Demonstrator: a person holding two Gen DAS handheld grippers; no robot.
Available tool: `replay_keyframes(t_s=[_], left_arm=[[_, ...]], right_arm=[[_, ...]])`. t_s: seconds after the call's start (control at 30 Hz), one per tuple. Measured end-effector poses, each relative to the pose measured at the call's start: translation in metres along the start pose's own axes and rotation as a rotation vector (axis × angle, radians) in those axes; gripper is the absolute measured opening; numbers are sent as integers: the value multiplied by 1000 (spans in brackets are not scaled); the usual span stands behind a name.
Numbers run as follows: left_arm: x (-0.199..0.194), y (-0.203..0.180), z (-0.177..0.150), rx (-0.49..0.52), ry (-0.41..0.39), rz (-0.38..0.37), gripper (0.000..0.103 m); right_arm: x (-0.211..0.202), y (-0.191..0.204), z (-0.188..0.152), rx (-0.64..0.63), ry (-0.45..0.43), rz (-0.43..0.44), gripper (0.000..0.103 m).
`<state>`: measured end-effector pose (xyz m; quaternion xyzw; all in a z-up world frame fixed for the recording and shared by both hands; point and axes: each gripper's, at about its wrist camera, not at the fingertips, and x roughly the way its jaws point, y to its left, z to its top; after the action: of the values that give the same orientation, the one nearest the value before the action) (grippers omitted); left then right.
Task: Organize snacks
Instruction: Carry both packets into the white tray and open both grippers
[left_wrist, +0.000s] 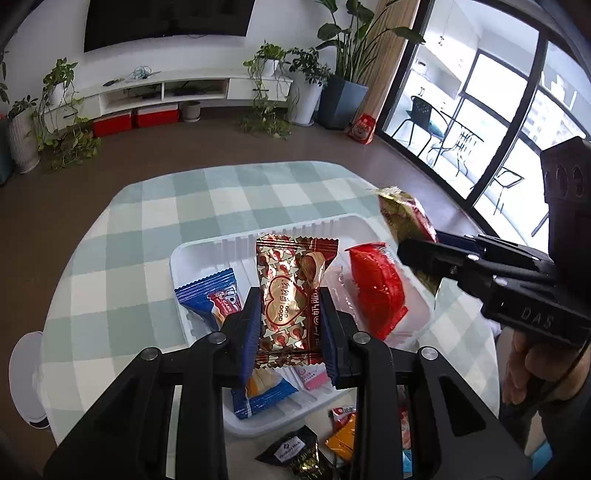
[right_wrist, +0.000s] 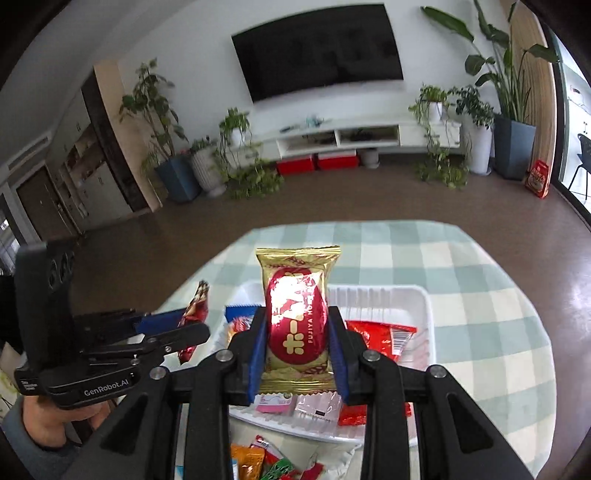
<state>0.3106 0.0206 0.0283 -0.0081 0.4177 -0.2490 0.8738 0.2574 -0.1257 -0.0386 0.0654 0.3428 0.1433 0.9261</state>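
Observation:
My left gripper (left_wrist: 290, 321) is shut on a brown and gold heart-print snack packet (left_wrist: 291, 295), held upright above the white tray (left_wrist: 207, 251). My right gripper (right_wrist: 297, 343) is shut on a gold and red Fujiya snack packet (right_wrist: 297, 317), held upright over the tray (right_wrist: 424, 314). The right gripper with its gold packet (left_wrist: 406, 218) also shows at the right of the left wrist view. The left gripper (right_wrist: 173, 332) shows at the left of the right wrist view. In the tray lie a blue packet (left_wrist: 212, 295), a red packet (left_wrist: 376, 288) and a pink one (left_wrist: 314, 376).
The tray sits on a round table with a green and white checked cloth (left_wrist: 147, 240). Loose snack packets lie on the cloth in front of the tray (left_wrist: 332, 439). A TV unit, potted plants and a glass door stand beyond the table.

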Motion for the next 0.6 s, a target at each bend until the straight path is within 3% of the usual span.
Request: replay_keyframes(t_s=[0.3,0.6], left_arm=[[72,8,-8,18,103,50,27],[94,11,-14,39,126,67,29]], right_arm=[[74,-11,-24,-20,154,-47,33],[114,-19,-41,-44,239,-95,33]])
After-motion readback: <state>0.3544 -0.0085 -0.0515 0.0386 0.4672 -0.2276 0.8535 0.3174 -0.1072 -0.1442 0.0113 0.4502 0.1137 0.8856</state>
